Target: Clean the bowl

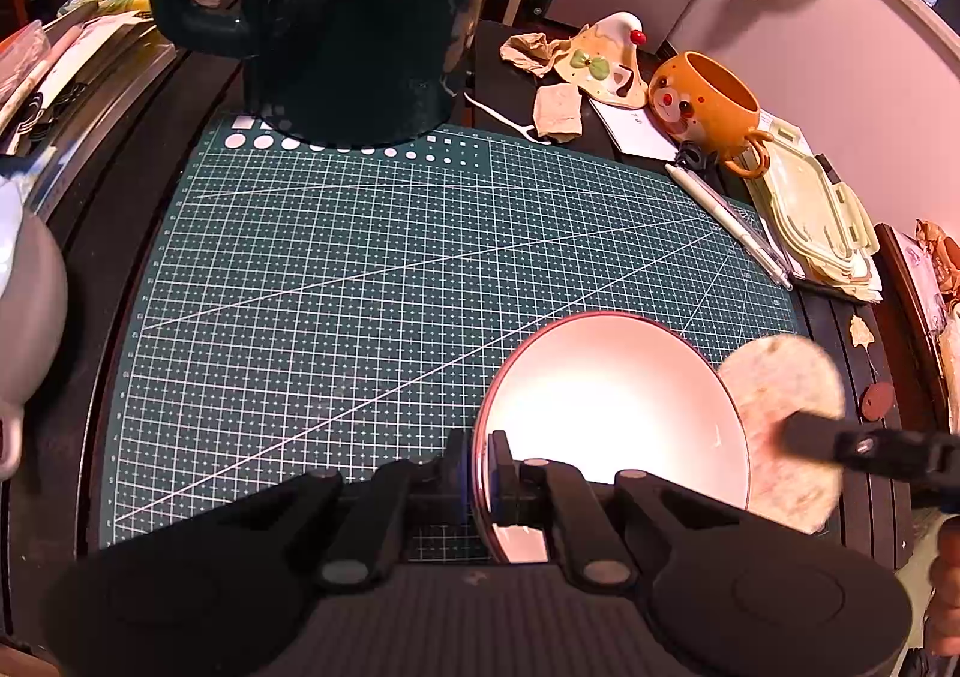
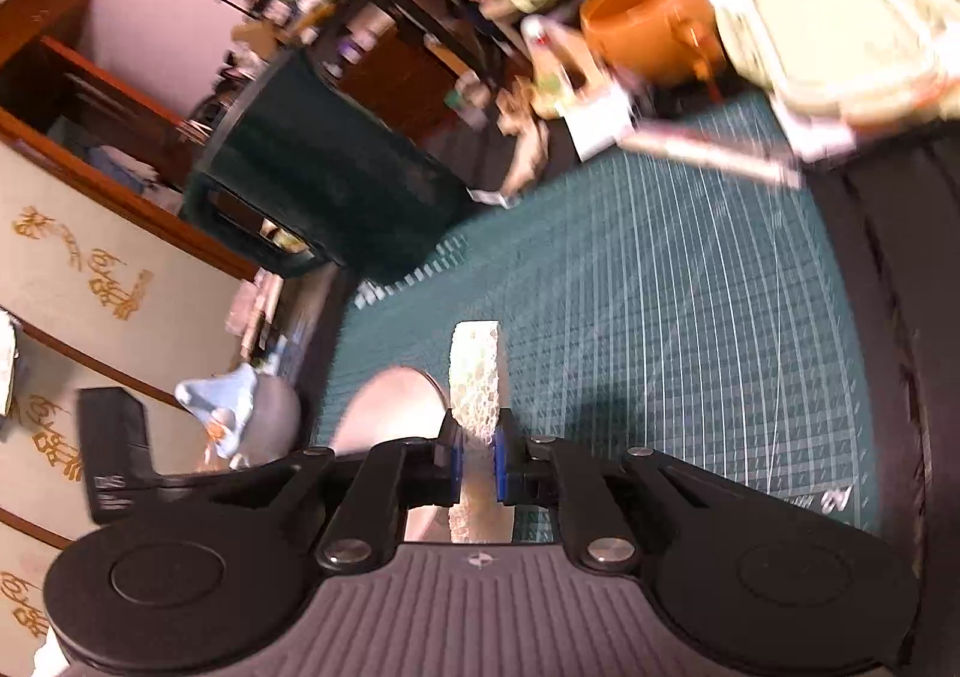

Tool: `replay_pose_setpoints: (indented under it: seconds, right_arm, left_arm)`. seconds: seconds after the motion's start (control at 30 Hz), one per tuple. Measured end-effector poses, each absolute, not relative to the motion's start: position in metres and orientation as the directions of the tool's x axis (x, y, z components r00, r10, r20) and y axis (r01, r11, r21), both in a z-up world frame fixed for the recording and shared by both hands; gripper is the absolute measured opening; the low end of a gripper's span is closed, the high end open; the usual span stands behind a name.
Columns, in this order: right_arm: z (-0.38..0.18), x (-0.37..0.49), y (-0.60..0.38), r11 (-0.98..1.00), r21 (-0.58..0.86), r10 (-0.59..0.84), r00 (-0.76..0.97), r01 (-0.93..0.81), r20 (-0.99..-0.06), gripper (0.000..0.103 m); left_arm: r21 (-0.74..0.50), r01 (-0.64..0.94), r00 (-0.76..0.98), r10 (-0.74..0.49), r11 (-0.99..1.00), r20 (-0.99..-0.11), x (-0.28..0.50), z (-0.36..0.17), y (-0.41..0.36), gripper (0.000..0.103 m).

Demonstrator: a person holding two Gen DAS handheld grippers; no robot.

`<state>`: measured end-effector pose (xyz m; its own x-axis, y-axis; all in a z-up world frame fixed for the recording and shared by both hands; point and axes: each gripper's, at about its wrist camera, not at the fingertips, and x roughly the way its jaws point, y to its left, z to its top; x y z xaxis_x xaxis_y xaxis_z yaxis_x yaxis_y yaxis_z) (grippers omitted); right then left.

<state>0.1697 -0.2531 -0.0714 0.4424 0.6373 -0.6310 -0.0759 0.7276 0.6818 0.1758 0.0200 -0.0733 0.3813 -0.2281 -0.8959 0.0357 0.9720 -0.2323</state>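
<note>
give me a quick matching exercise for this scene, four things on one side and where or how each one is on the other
1. bowl
2. sponge
3. orange mug
4. dark green jug

a. far end of the cutting mat
b. rim pinched in the left tongs
c. off the mat, beside a stack of lids
d. clamped in the right tongs

Pairs: 1-b, 2-d, 3-c, 4-a
</note>
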Motion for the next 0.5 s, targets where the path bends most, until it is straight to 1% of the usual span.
replay_pose_setpoints:
  seconds: [0.17,0.4,0.5]
  right_arm:
    - [-0.074,0.17,-0.25,0.686,0.724,0.678,0.424,-0.07,-0.601,0.01]
    - [-0.048,0.16,-0.265,0.626,0.77,0.715,0.486,-0.124,-0.503,0.009]
    - [-0.043,0.16,-0.265,0.676,0.724,0.676,0.506,-0.138,-0.535,0.009]
  left_arm:
    - [-0.246,0.034,0.377,-0.24,0.969,-0.895,0.177,-0.074,0.022,0.005]
    - [-0.26,0.034,0.371,-0.254,0.965,-0.893,0.178,-0.074,0.024,0.006]
    - [-0.259,0.036,0.371,-0.253,0.965,-0.894,0.178,-0.074,0.024,0.006]
